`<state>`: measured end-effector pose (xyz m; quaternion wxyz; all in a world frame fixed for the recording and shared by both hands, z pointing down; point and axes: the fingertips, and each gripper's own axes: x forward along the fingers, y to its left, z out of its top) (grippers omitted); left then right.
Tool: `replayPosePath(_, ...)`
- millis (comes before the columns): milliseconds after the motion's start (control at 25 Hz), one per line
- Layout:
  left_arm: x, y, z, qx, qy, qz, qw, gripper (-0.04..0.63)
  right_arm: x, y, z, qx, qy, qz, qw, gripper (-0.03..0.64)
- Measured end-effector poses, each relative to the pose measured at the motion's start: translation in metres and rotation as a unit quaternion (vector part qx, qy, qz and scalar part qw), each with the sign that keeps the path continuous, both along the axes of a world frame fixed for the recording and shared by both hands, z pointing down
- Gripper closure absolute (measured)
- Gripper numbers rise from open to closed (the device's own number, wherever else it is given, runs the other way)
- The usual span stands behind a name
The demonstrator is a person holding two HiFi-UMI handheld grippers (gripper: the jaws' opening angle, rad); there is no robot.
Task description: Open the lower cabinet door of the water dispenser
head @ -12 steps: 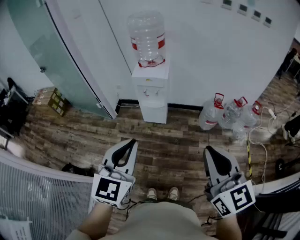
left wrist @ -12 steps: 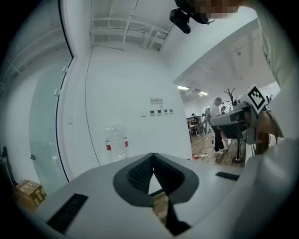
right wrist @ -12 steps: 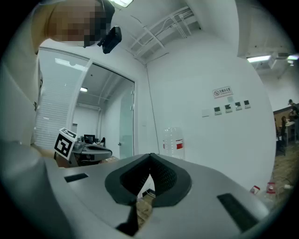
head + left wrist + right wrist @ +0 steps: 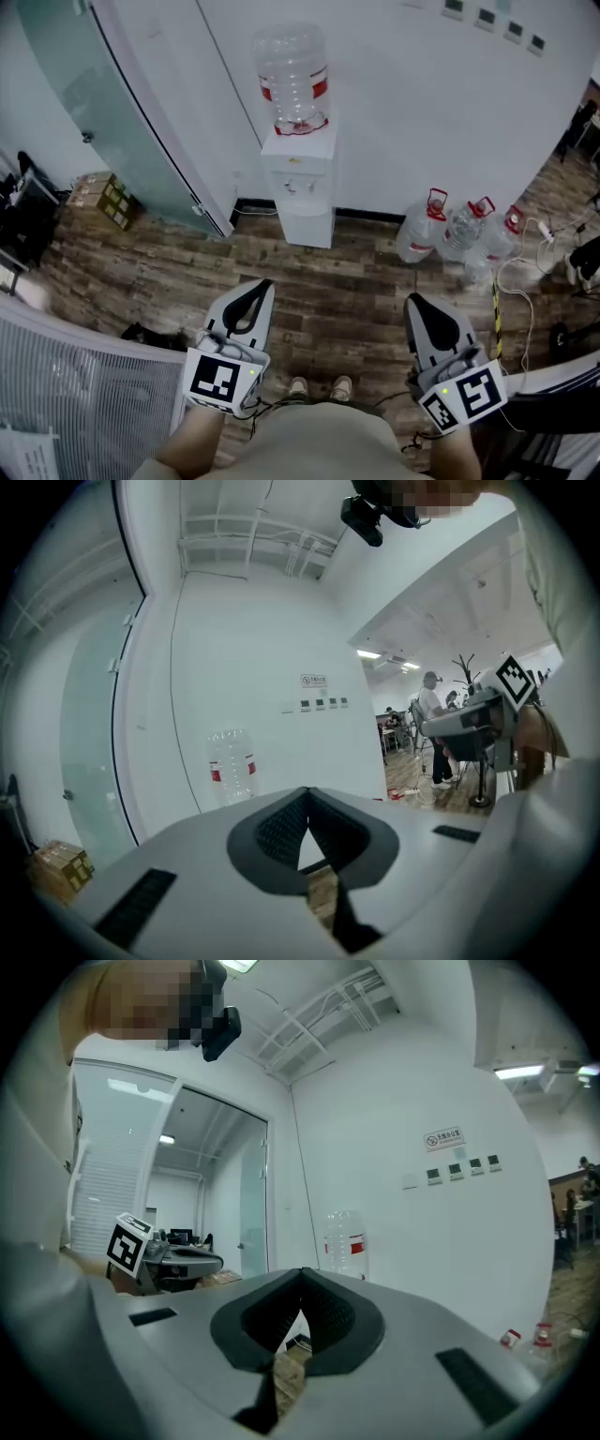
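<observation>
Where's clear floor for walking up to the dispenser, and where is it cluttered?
Bare wood floor runs straight ahead to the water dispenser, between the glass door and the water jugs. Crowded on the right: jugs and cables.

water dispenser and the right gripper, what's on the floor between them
In the head view, only bare wood-plank floor lies between the right gripper and the water dispenser; the spare water bottles stand to the right of that stretch.

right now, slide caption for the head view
Person standing back from a water dispenser, lower cabinet door closed, left gripper and right gripper shut, empty.
</observation>
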<state>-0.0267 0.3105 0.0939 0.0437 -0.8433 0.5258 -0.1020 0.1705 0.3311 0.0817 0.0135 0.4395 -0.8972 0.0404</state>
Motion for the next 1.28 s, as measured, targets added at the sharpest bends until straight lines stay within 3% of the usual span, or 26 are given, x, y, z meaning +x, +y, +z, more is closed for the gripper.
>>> replayPosePath(520, 0.039, 0.004, 0.009, -0.003, -0.005, -0.014, 0.9999, 0.589, 0.036, -0.005, 0.023, -0.014, 0.001, -0.019, 1.000, 0.611)
replayPosePath(800, 0.037, -0.001, 0.017, -0.008, -0.003, -0.026, 0.9996, 0.589, 0.033, -0.016, 0.041, -0.027, 0.008, -0.033, 0.999, 0.611)
replayPosePath(1280, 0.024, -0.067, 0.031, -0.015, -0.003, -0.015, 0.9998, 0.589, 0.014, -0.082, 0.055, -0.038, 0.019, -0.032, 0.999, 0.611)
